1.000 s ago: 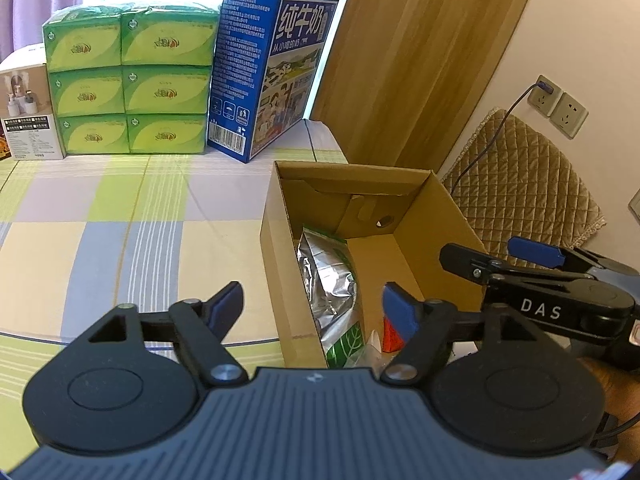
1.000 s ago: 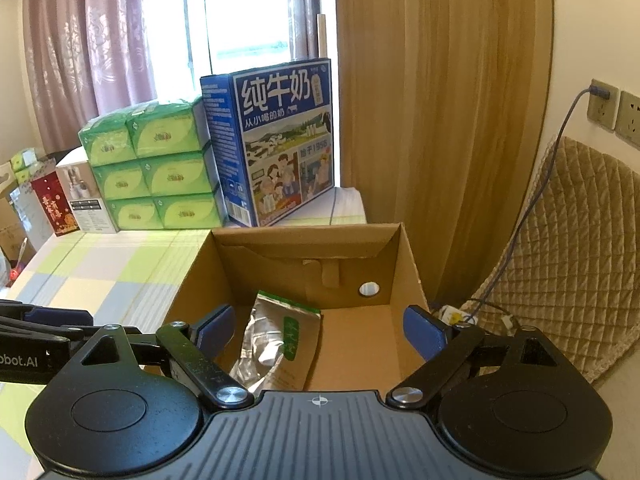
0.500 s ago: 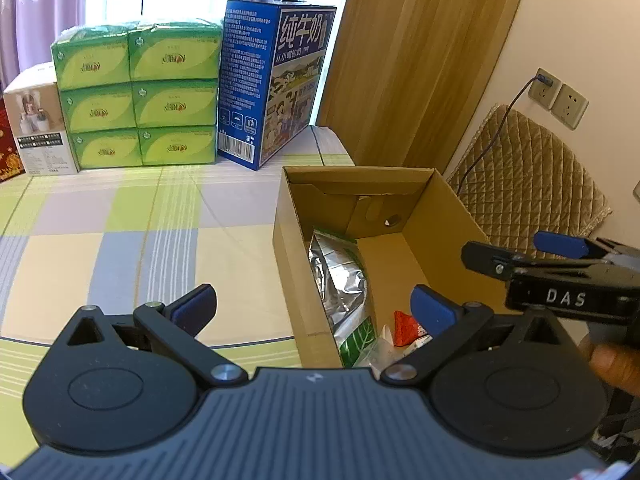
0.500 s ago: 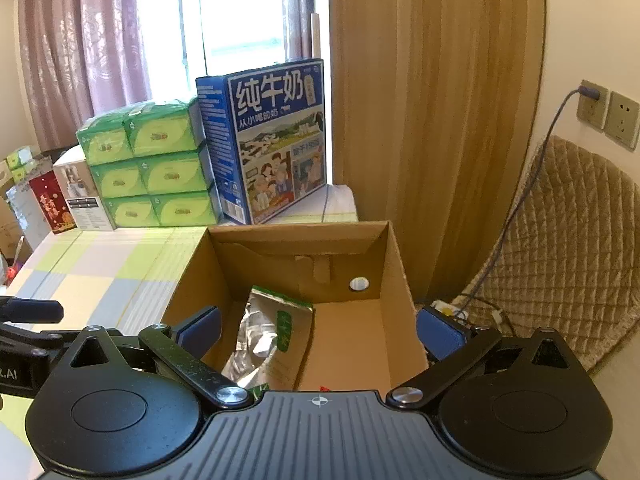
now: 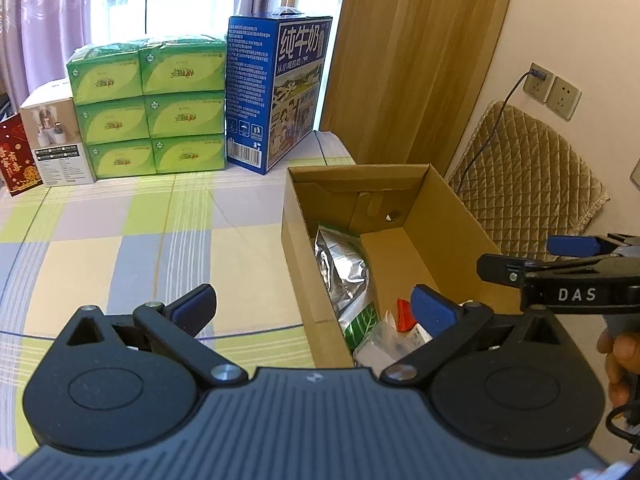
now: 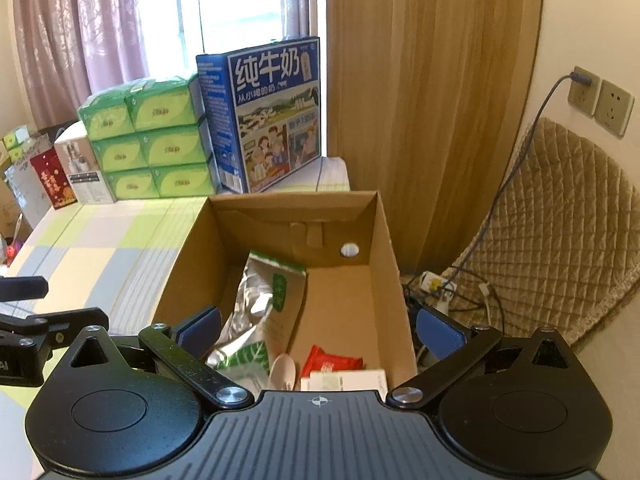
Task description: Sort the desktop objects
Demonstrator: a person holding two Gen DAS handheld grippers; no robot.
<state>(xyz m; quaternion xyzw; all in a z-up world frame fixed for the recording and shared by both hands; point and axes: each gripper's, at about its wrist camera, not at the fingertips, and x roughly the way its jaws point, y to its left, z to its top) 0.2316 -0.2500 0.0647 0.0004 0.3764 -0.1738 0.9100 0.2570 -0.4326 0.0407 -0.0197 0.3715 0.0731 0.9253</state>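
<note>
An open cardboard box (image 5: 448, 216) (image 6: 384, 240) stands at the table's right edge. Inside lie a silver foil pouch (image 5: 344, 264) (image 6: 260, 304) with a green label, a red packet (image 6: 330, 362) (image 5: 405, 316), a white plastic spoon (image 6: 282, 370) and a small white box (image 6: 348, 380). My left gripper (image 5: 316, 308) hovers open above the box's near left wall, holding nothing. My right gripper (image 6: 320, 328) is open above the box's near end, also holding nothing; it shows at the right in the left wrist view (image 5: 560, 264).
At the back of the checked tablecloth (image 5: 120, 232) stand stacked green tissue packs (image 5: 148, 108), a blue milk carton box (image 5: 276, 96), a white product box (image 5: 56, 140) and a red packet (image 5: 16, 160). A quilted chair (image 6: 560, 216) and cables sit right of the table.
Both grippers have drawn back and risen from the box, and their fingers have spread wider. More of the box's contents now show at its near end.
</note>
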